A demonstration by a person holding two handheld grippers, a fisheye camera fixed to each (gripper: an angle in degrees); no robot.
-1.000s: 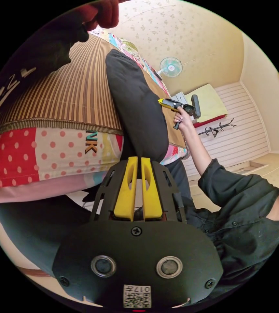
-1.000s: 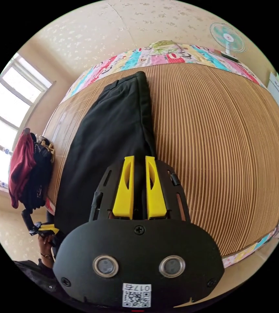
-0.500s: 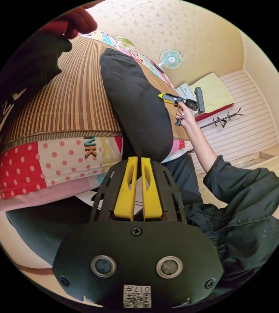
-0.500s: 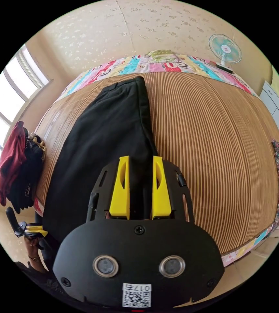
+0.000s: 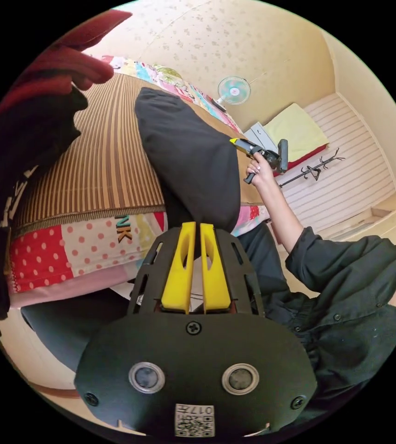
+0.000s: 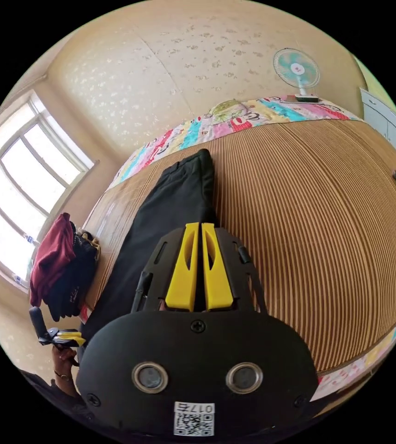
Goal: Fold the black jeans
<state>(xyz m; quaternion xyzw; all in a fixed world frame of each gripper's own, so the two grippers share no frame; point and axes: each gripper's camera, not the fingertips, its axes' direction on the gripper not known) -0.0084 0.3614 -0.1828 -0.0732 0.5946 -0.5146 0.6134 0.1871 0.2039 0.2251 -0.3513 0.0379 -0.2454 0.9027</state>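
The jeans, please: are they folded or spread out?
Folded lengthwise: the jeans lie as one long narrow strip on the mat.

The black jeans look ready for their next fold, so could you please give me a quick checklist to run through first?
1. Left gripper shut on the black jeans near the bed edge: ok.
2. Right gripper shut on the jeans' other edge: ok, jaws nearly touching.
3. Jeans lie long and flat on the striped mat: ok.
4. Far end of the jeans free of other things: ok.
5. Pile of clothes apart from the jeans: ok.
6. Hem end hanging below the bed edge: cannot tell.
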